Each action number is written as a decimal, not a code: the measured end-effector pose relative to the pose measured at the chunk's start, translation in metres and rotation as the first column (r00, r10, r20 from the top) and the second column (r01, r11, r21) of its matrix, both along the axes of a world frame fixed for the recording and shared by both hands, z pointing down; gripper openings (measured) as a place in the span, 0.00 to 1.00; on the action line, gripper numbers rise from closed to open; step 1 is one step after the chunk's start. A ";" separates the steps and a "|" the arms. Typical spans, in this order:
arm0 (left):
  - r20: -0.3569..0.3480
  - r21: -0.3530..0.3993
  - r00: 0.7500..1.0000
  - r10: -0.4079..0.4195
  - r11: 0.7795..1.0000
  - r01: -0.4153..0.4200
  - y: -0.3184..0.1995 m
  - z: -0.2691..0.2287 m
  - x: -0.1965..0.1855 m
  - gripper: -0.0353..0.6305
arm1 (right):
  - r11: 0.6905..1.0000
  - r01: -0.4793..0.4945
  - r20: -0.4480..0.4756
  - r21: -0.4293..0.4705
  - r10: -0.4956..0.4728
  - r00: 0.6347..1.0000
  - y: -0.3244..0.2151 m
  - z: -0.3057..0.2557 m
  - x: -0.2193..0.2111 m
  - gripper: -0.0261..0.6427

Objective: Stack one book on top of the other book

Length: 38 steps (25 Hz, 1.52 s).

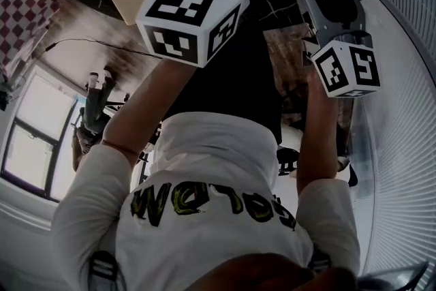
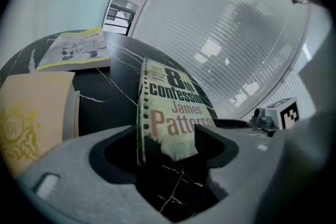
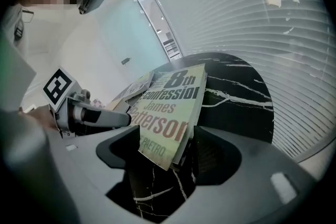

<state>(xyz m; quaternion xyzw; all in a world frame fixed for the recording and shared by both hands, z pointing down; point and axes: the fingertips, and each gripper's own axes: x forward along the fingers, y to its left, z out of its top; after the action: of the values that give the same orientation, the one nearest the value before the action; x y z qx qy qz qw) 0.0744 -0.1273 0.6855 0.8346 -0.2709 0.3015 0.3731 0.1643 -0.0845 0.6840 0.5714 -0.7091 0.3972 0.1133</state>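
Left gripper [image 2: 165,147] jaws: released, spread wide either side of the paperback [image 2: 173,107] near corner. Right gripper [image 3: 163,152] jaws: likewise released around its other corner. Paperback lies on black desk [image 2: 105,97], apart from cream book [image 2: 31,118].

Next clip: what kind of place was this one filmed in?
Probably an office lounge or meeting area, not a home: a round black table with white marble veining, a curved white wall of fine horizontal slats, and a lit corridor seen through an opening.
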 end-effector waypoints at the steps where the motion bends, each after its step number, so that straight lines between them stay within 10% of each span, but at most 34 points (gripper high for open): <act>1: 0.000 -0.005 1.000 0.003 1.000 -0.003 0.002 0.001 0.000 0.57 | 1.000 0.000 0.008 -0.001 0.000 1.000 0.000 0.001 -0.001 0.52; 38: -0.023 0.106 0.999 0.038 0.994 -0.036 0.003 -0.053 0.014 0.55 | 0.999 -0.023 -0.033 0.044 0.024 0.999 0.000 -0.057 0.007 0.44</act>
<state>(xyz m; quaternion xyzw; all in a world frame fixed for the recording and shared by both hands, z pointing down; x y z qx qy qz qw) 0.0881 -0.1242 0.6327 0.8616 -0.2664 0.2833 0.3262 0.1717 -0.0848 0.6265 0.5888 -0.7089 0.3730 0.1080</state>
